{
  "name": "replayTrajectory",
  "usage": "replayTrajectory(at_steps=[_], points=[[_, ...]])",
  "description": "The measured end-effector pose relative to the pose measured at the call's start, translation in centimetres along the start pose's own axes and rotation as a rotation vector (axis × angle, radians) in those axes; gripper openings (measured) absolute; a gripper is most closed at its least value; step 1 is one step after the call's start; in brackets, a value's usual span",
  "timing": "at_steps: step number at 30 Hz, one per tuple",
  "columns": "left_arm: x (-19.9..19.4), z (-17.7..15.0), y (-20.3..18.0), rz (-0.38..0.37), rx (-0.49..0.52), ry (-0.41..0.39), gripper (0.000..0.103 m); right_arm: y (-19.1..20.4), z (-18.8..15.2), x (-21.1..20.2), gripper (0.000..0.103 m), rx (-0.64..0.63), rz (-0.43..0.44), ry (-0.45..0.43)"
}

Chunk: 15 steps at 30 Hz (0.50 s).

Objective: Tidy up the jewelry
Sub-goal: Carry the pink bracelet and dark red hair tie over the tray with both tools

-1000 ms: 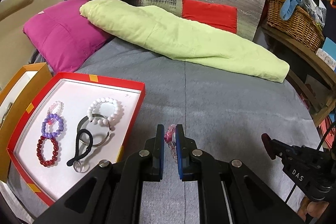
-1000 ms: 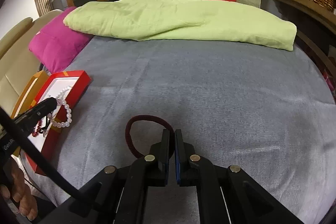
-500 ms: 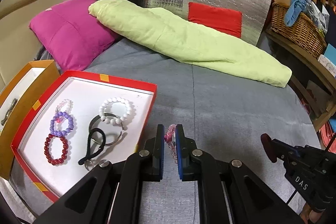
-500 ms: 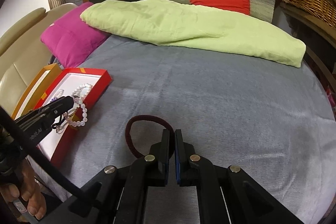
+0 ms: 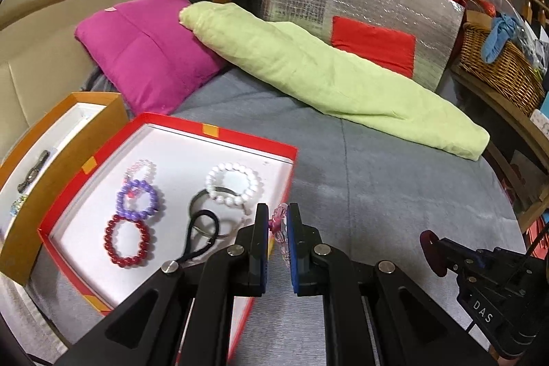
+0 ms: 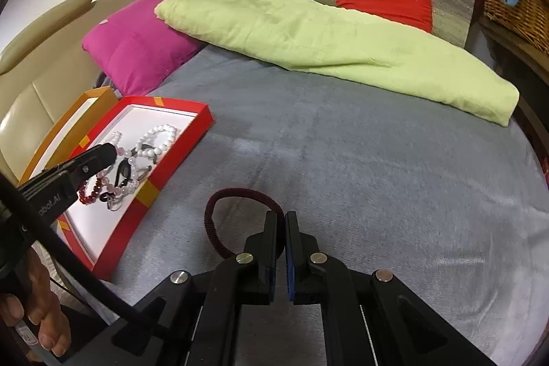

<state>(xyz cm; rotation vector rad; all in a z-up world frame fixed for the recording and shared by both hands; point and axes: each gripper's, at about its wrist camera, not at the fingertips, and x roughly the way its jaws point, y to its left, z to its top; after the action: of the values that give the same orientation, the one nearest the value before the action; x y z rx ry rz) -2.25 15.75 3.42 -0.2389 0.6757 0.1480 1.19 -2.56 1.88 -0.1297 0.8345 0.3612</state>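
Here the left hand-held gripper (image 5: 276,222) clamps a pink bead bracelet (image 5: 279,230) beside the red tray (image 5: 219,134), while the right hand-held gripper (image 6: 284,225) pinches a maroon hair tie (image 6: 219,228).

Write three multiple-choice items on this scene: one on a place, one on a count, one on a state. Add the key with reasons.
1. Where is the white bead bracelet?
A. In the red tray
B. On the green blanket
C. In the wicker basket

2. How many red squares show on the silver foil panel?
A. None
B. One
C. Three

3. What are the right tongs doing?
A. Standing wide open over the tray
B. Shut on a maroon hair tie
C. Shut on a red pillow

Key: 1 A, it lies on the white floor of the red tray, partly over a metal ring. 2 B, a single red square sits on the foil. 3 B, the maroon hair tie loops out from between the closed pads over the grey bedcover.
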Motion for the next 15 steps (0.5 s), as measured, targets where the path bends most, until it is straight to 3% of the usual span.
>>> replayTrajectory(at_steps=[15], points=[[-1.4,0.1,4.3,0.087,-0.07,-0.025,0.01,4.8,1.3,-0.8,0.004,-0.08,0.03,-0.024]])
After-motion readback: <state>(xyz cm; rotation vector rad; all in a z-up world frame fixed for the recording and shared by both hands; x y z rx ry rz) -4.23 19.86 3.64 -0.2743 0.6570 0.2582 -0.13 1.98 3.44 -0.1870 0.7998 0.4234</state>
